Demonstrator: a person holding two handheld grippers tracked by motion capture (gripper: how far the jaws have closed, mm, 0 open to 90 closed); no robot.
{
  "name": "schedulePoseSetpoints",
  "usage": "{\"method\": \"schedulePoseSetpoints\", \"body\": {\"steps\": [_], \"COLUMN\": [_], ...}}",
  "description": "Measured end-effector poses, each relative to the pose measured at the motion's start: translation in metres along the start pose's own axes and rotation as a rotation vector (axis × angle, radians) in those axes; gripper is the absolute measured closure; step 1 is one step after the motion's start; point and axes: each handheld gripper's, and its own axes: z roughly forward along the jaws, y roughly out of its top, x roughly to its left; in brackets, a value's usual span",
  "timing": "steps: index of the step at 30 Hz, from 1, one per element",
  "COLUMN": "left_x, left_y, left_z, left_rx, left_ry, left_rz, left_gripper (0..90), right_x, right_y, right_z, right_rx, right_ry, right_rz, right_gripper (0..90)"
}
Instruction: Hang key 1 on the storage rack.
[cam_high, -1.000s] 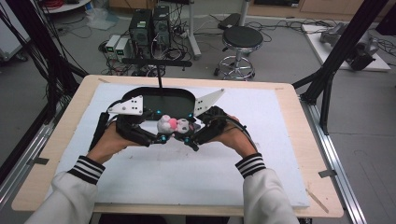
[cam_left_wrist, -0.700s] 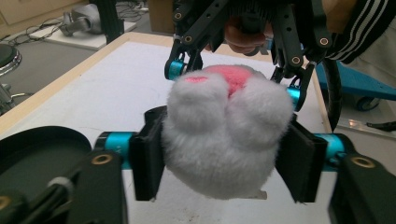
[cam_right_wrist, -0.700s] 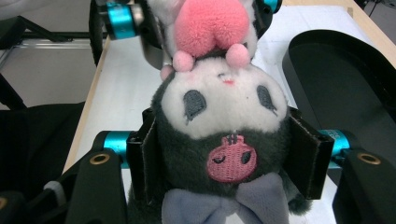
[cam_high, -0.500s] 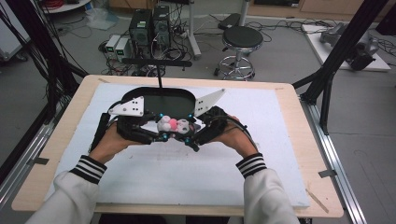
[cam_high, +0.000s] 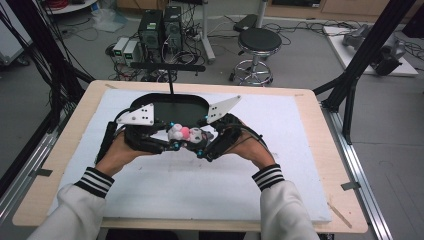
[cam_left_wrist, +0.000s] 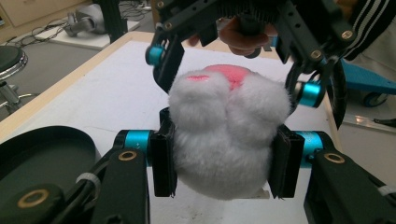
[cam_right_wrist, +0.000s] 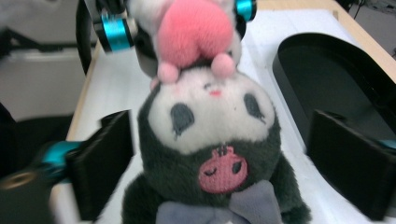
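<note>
Two grippers meet mid-table over the plush toy (cam_high: 186, 134) (edges well apart).

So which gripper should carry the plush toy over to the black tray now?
Left. The left gripper has its pads pressed on the plush toy, while the right gripper jaws have just opened and stand clear of it. The black tray lies just beyond.

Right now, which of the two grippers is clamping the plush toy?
The left gripper: its jaws, just closed further, press the plush toy at its white end. The right gripper has just opened its jaws, clear of the head.
</note>
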Motion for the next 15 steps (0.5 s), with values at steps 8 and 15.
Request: {"method": "schedulePoseSetpoints", "body": {"steps": [8,15], "left_x": [0.001,0.005], "left_y": [0.001,0.001], "left_z": [-0.006,-0.013], "left_rx": [-0.010,-0.015], "left_ry": [0.027,0.068], "left_rz": [-0.007,-0.013], "left_gripper": [53.2,53.1], "right_x": [0.003,0.012], "right_y": [-0.012,-0.035], "right_z": [-0.016,-0.038], "right_rx": [-0.082,-0.146], "right_ry": [-0.067,-0.147], "right_rz": [0.058,0.109], "right_gripper": [0.6,0.7]}}
